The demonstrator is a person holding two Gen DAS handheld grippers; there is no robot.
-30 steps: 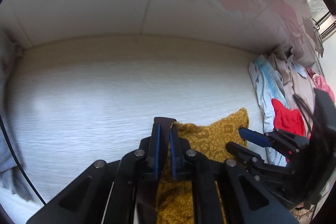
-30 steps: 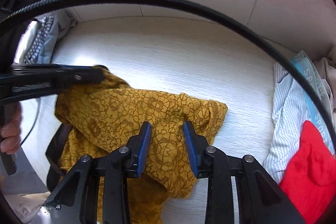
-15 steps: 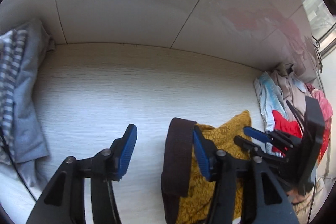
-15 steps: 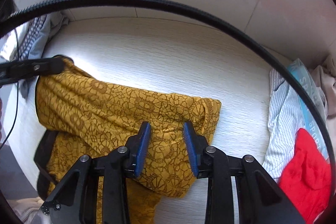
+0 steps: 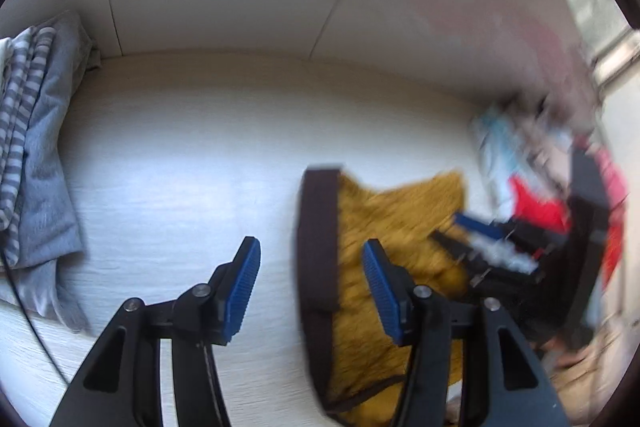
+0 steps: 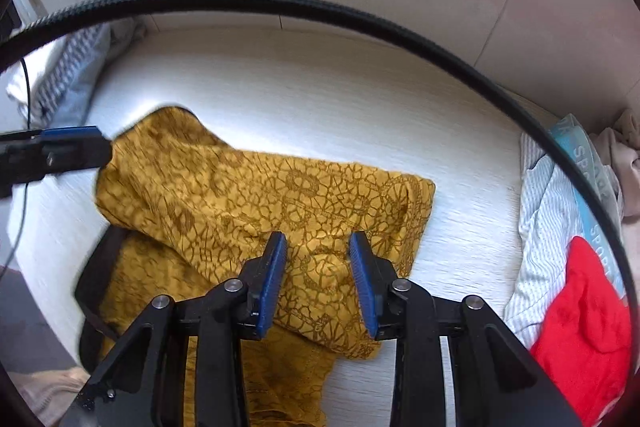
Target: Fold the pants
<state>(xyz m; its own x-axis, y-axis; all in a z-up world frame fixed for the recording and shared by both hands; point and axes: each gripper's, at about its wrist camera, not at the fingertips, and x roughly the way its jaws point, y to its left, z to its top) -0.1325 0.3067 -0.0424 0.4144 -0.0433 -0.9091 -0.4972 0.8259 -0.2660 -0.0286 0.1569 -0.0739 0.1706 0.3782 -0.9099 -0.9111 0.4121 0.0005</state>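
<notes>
Left wrist view: looks steeply down along the left hand-held gripper [image 5: 312, 291] onto the pale surface [image 5: 180, 155], close range, wall panels behind; right part blurred. Right wrist view: same steep downward angle along the right hand-held gripper [image 6: 318, 279], close; a black cable [image 6: 320, 7] arcs across the lens. Shared: yellow patterned pants [image 6: 248, 195], striped grey clothes [image 5: 36, 131] at far left, red garment [image 6: 580, 319] at right. Each view catches the other gripper at its edge.
</notes>
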